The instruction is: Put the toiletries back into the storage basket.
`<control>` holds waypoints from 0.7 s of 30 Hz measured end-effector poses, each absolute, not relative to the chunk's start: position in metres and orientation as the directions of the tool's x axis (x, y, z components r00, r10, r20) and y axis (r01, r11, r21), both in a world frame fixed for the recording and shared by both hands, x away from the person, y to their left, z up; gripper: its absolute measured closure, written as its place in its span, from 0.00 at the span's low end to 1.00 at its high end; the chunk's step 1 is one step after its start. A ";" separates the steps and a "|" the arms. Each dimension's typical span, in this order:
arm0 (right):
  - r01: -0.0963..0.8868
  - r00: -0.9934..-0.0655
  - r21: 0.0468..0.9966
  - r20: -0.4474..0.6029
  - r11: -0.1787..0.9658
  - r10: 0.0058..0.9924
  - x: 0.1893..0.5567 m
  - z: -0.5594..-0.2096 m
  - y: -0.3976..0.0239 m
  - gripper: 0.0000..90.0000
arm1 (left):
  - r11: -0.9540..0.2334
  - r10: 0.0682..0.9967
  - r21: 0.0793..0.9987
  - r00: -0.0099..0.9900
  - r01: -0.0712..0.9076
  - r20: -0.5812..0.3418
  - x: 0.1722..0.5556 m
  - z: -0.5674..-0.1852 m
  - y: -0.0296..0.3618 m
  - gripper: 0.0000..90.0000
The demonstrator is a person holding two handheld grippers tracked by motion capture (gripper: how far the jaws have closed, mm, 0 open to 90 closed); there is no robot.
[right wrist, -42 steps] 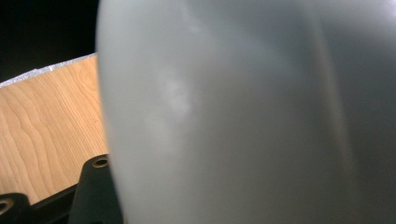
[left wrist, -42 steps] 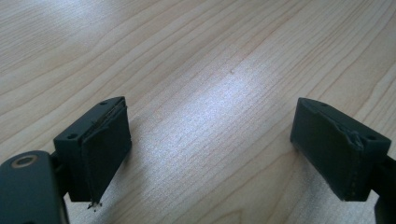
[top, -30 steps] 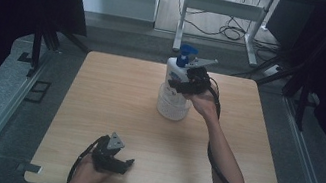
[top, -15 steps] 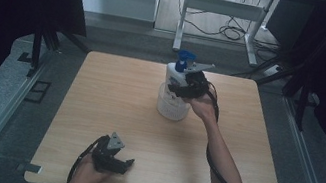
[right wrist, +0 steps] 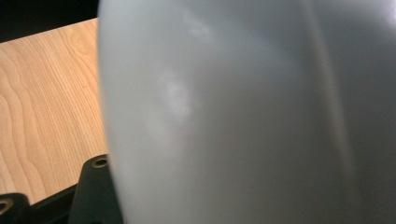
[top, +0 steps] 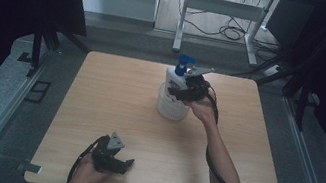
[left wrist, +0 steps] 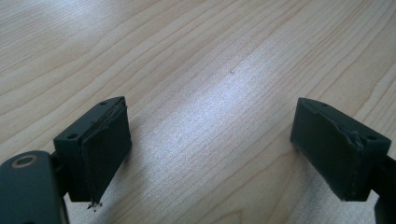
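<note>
white bottle [top: 172,98] clamped in right claw [top: 181,95]

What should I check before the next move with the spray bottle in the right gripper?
1. Right gripper shut on the white spray bottle: ok, it clamps the bottle's upper body.
2. Bottle upright, blue spray head on top: ok.
3. Bottle base seated on the wooden table: cannot tell; the base looks at or just above the surface.
4. Pad contact: cannot tell; in the right gripper view the bottle wall hides the pads.
5. Left gripper out of the way: ok, open, holding nothing, near the table's front edge.
6. Table around the bottle free of other things: ok.
</note>
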State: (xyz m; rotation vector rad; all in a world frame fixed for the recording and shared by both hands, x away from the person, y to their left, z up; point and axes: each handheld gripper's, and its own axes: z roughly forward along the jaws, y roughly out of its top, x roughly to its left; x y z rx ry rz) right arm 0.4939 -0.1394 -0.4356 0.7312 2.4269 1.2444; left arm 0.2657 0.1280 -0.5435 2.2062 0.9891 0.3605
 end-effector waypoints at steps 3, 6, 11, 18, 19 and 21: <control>0.303 -0.822 0.820 -0.034 0.486 0.569 0.495 -0.438 -0.140 0.41 | -0.477 0.740 0.685 0.672 0.550 -0.025 0.266 -0.544 0.128 0.13; 0.311 -0.825 0.826 -0.011 0.471 0.565 0.496 -0.440 -0.140 0.41 | -0.476 0.740 0.686 0.672 0.551 -0.026 0.266 -0.544 0.128 0.13; 0.325 -0.824 0.833 0.017 0.448 0.566 0.497 -0.442 -0.142 0.40 | -0.475 0.741 0.686 0.672 0.551 -0.026 0.266 -0.544 0.128 0.13; 0.319 -0.827 0.833 0.010 0.453 0.563 0.496 -0.443 -0.142 0.37 | -0.476 0.740 0.686 0.672 0.551 -0.026 0.266 -0.544 0.128 0.13; 0.317 -0.826 0.833 0.008 0.453 0.563 0.495 -0.444 -0.142 0.36 | -0.476 0.740 0.686 0.672 0.551 -0.026 0.266 -0.544 0.128 0.13; 0.311 -0.828 0.837 0.007 0.450 0.560 0.494 -0.443 -0.142 0.33 | -0.476 0.740 0.686 0.672 0.551 -0.026 0.266 -0.544 0.128 0.13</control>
